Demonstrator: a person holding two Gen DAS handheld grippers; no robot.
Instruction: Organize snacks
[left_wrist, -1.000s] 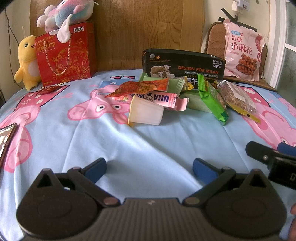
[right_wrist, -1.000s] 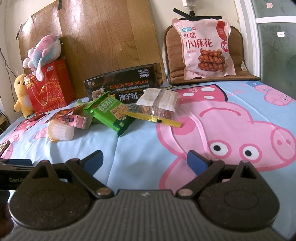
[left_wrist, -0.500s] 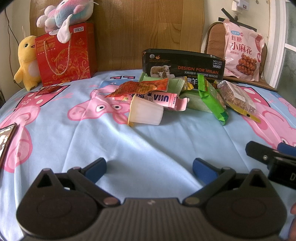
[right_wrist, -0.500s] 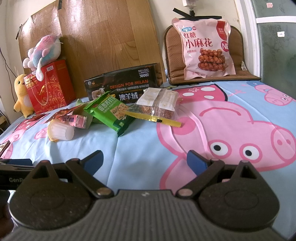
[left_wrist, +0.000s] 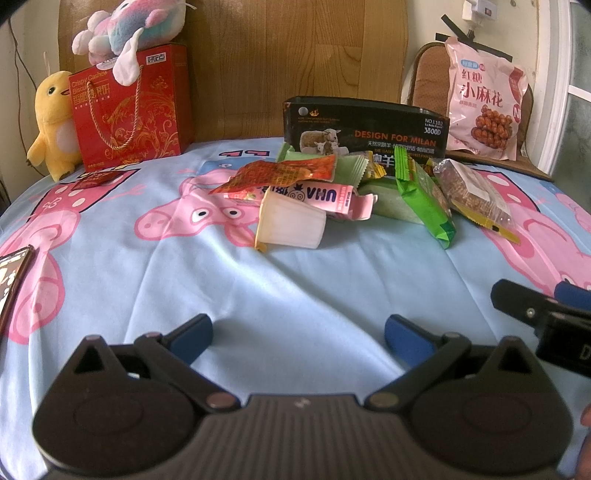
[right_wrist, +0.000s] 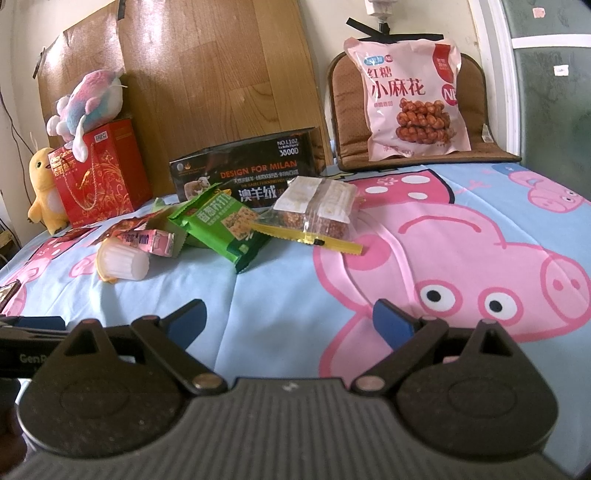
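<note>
Snack pile (left_wrist: 343, 192) mid-bedsheet (left_wrist: 295, 295), near side bare

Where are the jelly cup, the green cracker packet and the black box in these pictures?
jelly cup (left_wrist: 291, 224), left wrist view, on its ribbed side wall.
green cracker packet (right_wrist: 225, 224), right wrist view, on its printed front face.
black box (left_wrist: 369, 127), left wrist view, on its long front panel.

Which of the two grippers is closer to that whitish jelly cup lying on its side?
Left. The left gripper faces the jelly cup almost straight ahead. The right gripper sits further off; the cup lies ahead to its left. Both jaws are open.
</note>
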